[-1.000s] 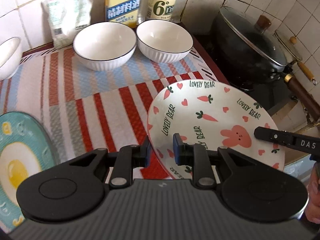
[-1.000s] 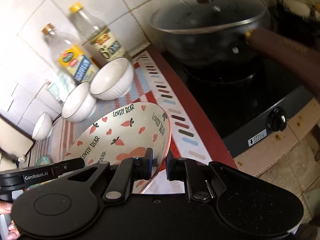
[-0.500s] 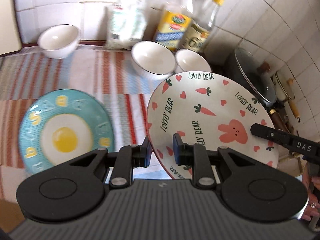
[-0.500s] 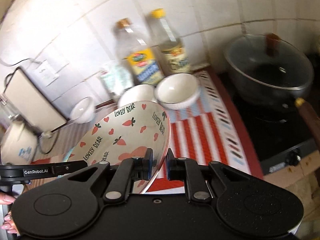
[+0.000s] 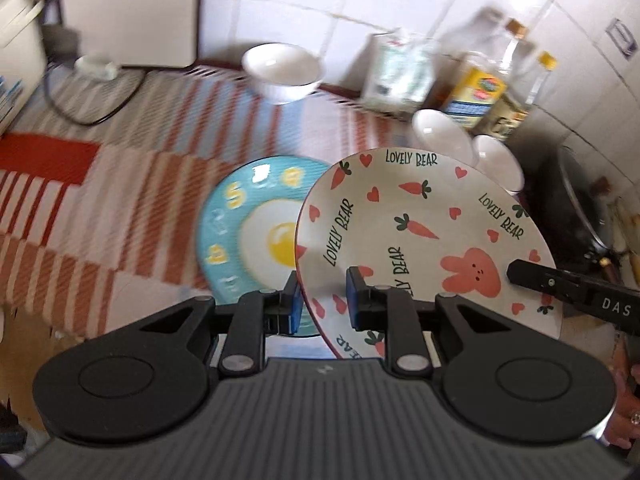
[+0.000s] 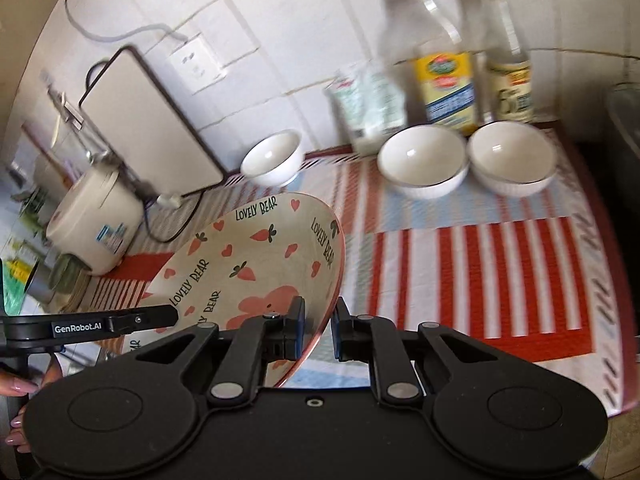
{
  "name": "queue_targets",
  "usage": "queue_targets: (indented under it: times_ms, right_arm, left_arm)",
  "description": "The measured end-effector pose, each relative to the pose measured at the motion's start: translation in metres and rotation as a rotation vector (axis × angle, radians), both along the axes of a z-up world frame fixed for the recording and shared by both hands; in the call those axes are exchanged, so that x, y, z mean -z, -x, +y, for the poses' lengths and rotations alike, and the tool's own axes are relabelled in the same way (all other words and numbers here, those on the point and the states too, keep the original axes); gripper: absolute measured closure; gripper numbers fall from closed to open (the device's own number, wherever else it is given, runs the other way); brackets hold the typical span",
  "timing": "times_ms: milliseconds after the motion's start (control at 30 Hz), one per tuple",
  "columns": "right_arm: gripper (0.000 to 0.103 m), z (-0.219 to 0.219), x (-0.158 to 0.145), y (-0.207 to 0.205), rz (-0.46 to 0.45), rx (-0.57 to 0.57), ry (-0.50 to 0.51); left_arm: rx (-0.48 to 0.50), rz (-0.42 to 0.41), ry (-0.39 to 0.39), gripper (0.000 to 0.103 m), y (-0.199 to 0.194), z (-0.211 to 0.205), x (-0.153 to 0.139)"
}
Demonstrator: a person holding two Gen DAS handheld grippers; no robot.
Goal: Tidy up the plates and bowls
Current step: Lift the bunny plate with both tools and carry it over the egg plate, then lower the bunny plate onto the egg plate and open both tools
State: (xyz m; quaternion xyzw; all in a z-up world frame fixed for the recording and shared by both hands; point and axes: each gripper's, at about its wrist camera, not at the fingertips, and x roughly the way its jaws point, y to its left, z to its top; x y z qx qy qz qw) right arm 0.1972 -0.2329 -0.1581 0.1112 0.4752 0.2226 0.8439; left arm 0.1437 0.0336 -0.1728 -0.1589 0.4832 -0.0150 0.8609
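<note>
Since the earlier frames, both tongs have carried the Lovely Bear plate [image 5: 420, 224] away from the stove side, toward the blue egg plate [image 5: 248, 236].

Left wrist view: left tongs [image 5: 322, 306] clamped on the Lovely Bear plate's near rim, one pad on each face. The plate is held tilted above the worktop [image 5: 132, 208], and its left edge hides part of the blue egg plate, which lies flat on the striped cloth. One finger of the right tongs [image 5: 532, 276] crosses the plate's right rim. A lidded black pot [image 5: 576, 208] appears at the right edge, a small white bowl [image 5: 282, 70] near the wall.

Right wrist view: right tongs [image 6: 320, 330] clamped on the same plate's rim [image 6: 256, 264]. The egg plate and pot are not visible; instead two white bowls [image 6: 424, 160] stand side by side, with two bottles [image 6: 444, 76], a rice cooker [image 6: 96, 220] and a leaning board [image 6: 148, 124]. A finger of the left tongs [image 6: 152, 318] reaches the plate's far edge.
</note>
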Motion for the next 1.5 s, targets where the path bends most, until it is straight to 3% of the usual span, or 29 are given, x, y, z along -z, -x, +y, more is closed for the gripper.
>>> queue_targets:
  times_ms: [367,733,933,1500]
  right_arm:
    - [0.085,0.031,0.044,-0.015,0.135,-0.025,-0.021]
    - [0.084,0.057,0.072,-0.026,0.205,-0.009,0.038]
    - [0.082,0.074,0.082,-0.046,0.236,-0.062,0.095]
    - [0.071,0.102,0.088,-0.057,0.165,-0.109,0.227]
  left_arm:
    - [-0.048,0.11,-0.002,0.083,-0.01,0.028,0.04]
    - [-0.046,0.2,0.013,0.083,-0.038,0.05,0.076]
    - [-0.054,0.245,0.028,0.083,-0.053,0.061,0.089]
    - [-0.082,0.319,0.03,0.079,-0.075,0.07,0.1]
